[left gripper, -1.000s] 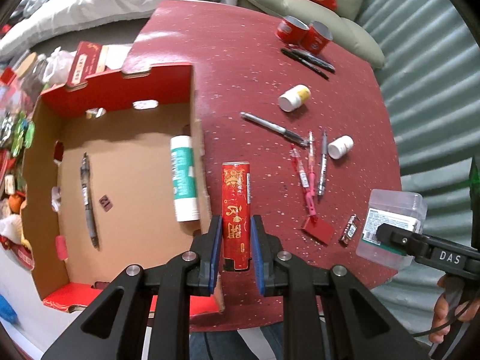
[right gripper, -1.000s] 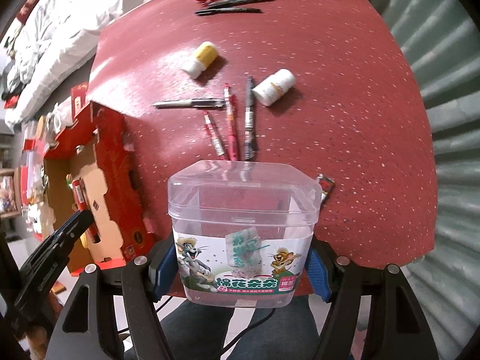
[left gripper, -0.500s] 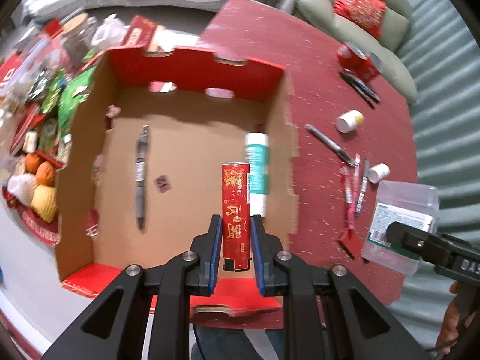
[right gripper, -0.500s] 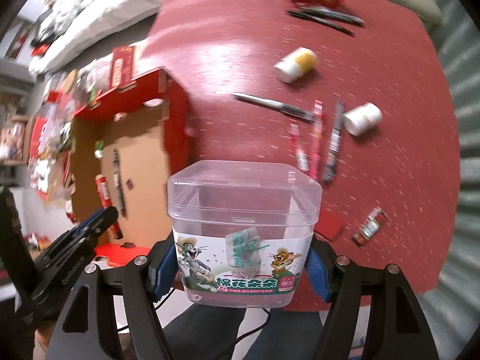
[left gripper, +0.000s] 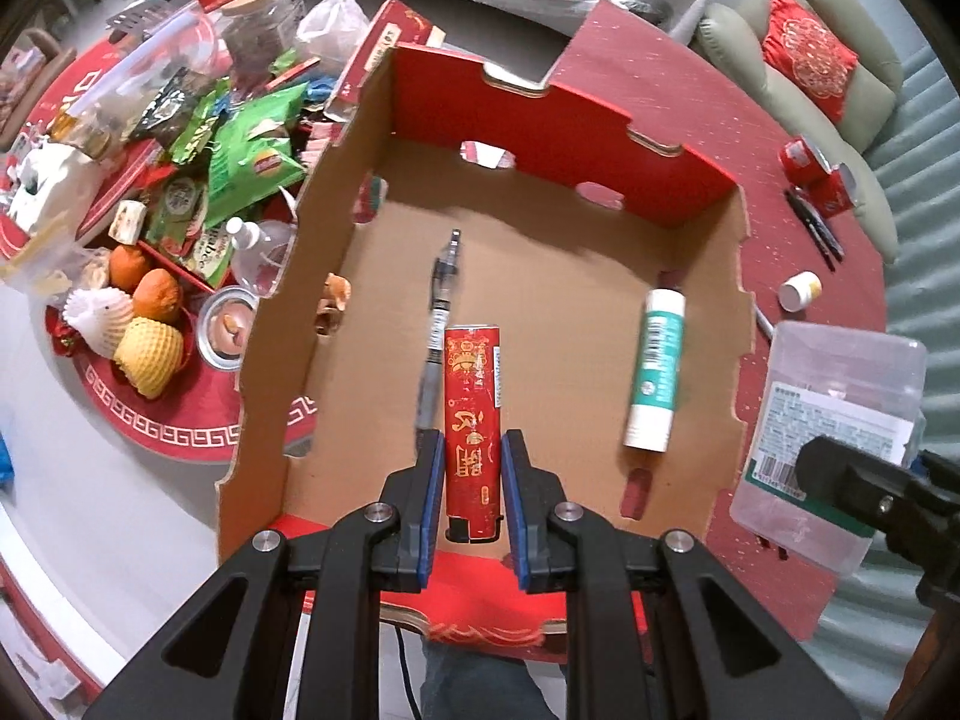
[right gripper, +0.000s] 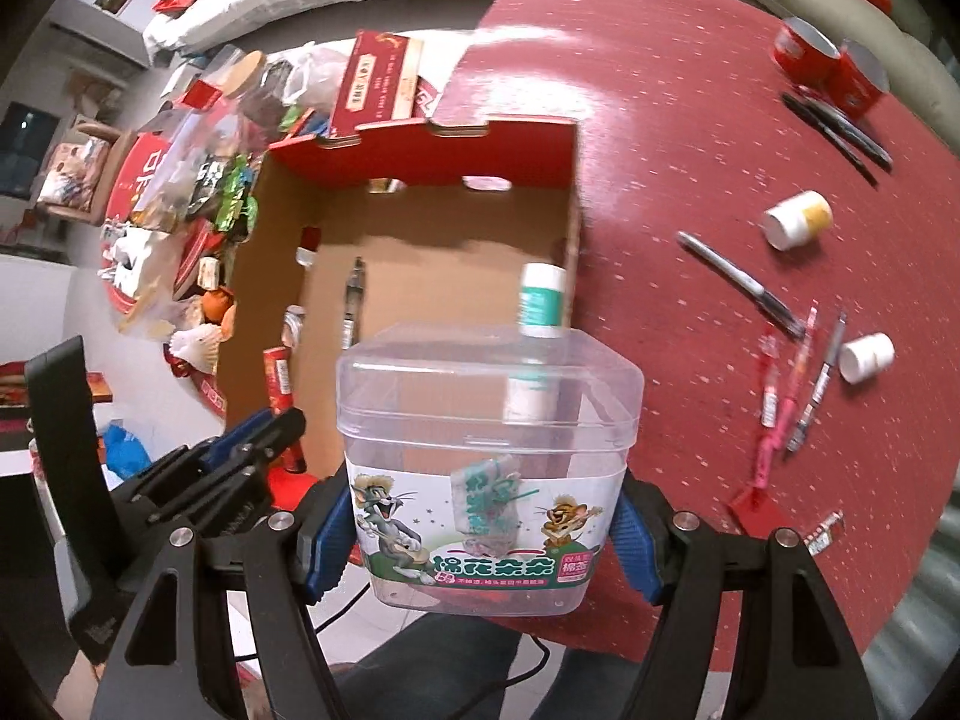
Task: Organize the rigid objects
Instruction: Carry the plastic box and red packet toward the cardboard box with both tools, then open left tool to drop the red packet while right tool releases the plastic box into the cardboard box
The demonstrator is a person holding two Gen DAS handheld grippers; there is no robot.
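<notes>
My left gripper is shut on a red lighter with gold print, held over the inside of the open cardboard box. On the box floor lie a black pen and a white-and-green tube. My right gripper is shut on a clear plastic tub with cartoon labels, held above the box's near right corner. The same tub shows at the right edge of the left wrist view. The left gripper with the lighter appears at the left of the right wrist view.
On the red table lie several pens, a silver marker, two small white bottles, two black pens, red cups and a small red card. Snack bags and fruit crowd a lower table left of the box.
Both grippers have swept left from over the table's pens towards the box. The lighter now hangs over the box floor, and the tub has reached the box's right side.
</notes>
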